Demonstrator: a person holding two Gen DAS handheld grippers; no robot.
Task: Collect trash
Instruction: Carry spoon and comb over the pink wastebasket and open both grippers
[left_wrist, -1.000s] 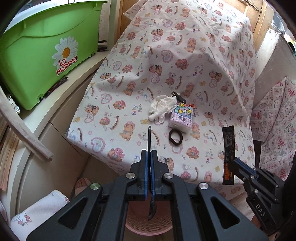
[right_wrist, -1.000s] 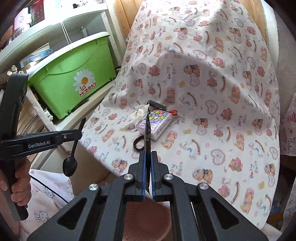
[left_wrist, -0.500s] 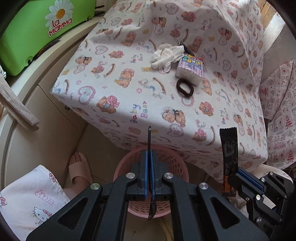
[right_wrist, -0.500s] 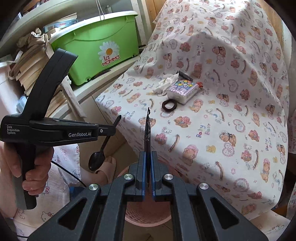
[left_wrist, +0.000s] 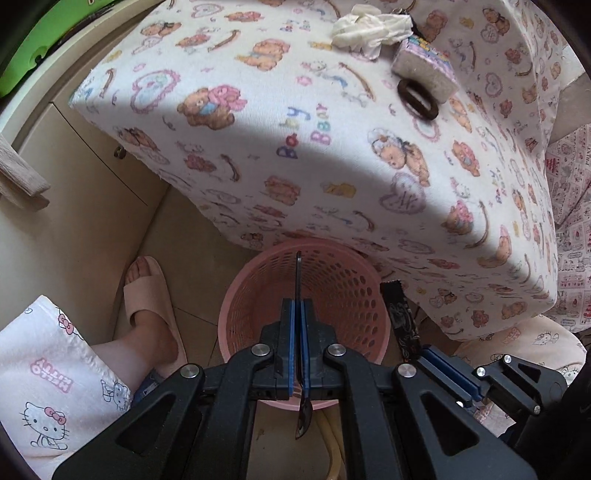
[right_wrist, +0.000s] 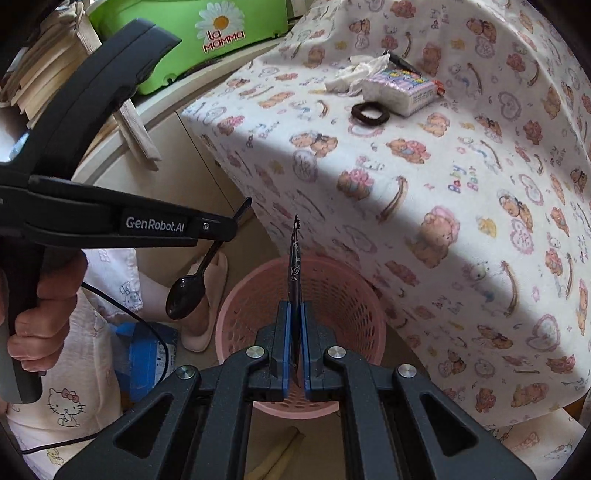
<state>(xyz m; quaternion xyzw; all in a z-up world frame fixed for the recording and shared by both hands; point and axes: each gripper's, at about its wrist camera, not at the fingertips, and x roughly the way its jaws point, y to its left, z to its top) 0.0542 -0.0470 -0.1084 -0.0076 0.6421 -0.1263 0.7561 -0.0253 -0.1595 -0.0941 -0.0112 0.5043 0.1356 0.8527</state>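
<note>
My left gripper (left_wrist: 298, 307) is shut on a black plastic spoon (left_wrist: 297, 273). It points down over the open pink basket (left_wrist: 255, 291) on the floor. The right wrist view shows the left gripper (right_wrist: 229, 225) from the side, with the spoon (right_wrist: 186, 295) hanging bowl-down. My right gripper (right_wrist: 294, 308) is shut on a thin black wrapper (right_wrist: 294, 258) above the basket's rim (right_wrist: 236, 299). In the left wrist view the right gripper (left_wrist: 432, 356) and wrapper (left_wrist: 400, 317) sit at the basket's right edge. A crumpled white tissue (left_wrist: 369, 27) lies on the table.
The table (left_wrist: 332, 155) has a teddy-bear cloth and overhangs the basket's far side. A tissue pack (right_wrist: 399, 88) and a dark hair tie (right_wrist: 370, 112) lie on it. A person's slippered foot (left_wrist: 147, 295) stands left of the basket. A green box (right_wrist: 192, 37) sits on the shelf.
Both grippers have come down from table height to just above the pink basket and tilted further downward. Each still grips its item.
</note>
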